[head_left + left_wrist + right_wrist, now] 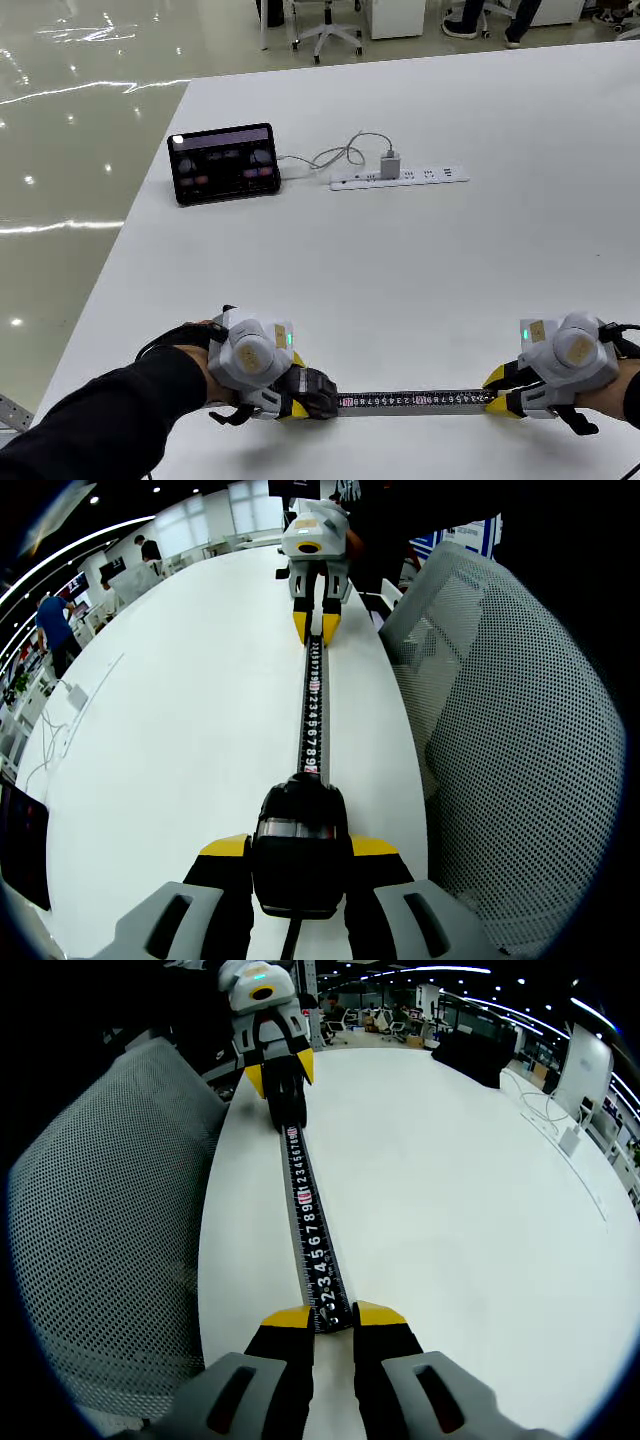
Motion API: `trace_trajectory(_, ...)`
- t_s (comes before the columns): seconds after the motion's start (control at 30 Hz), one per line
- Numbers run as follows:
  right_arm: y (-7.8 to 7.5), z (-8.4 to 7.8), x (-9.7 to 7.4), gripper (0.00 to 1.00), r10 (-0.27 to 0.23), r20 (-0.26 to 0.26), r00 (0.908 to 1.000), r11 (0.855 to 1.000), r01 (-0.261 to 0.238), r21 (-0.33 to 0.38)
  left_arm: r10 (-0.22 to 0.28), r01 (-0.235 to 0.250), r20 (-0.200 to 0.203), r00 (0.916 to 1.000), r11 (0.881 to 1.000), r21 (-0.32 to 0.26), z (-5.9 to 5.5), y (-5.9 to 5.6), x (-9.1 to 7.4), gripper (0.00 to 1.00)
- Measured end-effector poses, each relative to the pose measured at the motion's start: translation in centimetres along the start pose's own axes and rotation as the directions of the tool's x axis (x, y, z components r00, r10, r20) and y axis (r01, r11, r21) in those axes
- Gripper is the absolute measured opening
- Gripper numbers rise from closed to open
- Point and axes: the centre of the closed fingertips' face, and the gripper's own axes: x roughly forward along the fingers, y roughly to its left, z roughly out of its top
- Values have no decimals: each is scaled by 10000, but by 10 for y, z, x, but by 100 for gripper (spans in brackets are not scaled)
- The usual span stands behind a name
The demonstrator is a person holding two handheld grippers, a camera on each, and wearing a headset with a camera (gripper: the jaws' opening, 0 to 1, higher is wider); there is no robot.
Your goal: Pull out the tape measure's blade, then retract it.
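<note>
Status: left gripper [296, 386] jaws are clamping the tape case [316, 392] at 7 o'clock. The right gripper [497, 391] jaws are pinching the blade [415, 400] by its tip at 5 o'clock, the blade lying along the worktop [400, 260] edge. Risk: thin tip slipping free, spring whipping it back, probably kinking.

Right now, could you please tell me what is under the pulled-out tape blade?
The white table lies under the blade, stretched between the case and the right gripper. The blade covers its own strip of table, so contact cannot be seen.
</note>
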Motion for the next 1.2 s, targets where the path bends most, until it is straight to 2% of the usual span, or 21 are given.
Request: trace_trajectory(1.2, -3, -14, -12, 9, -65, -75, 10000, 9996, 67, 260, -24, 24, 6, 10000, 10000, -11, -1, 0, 0, 31)
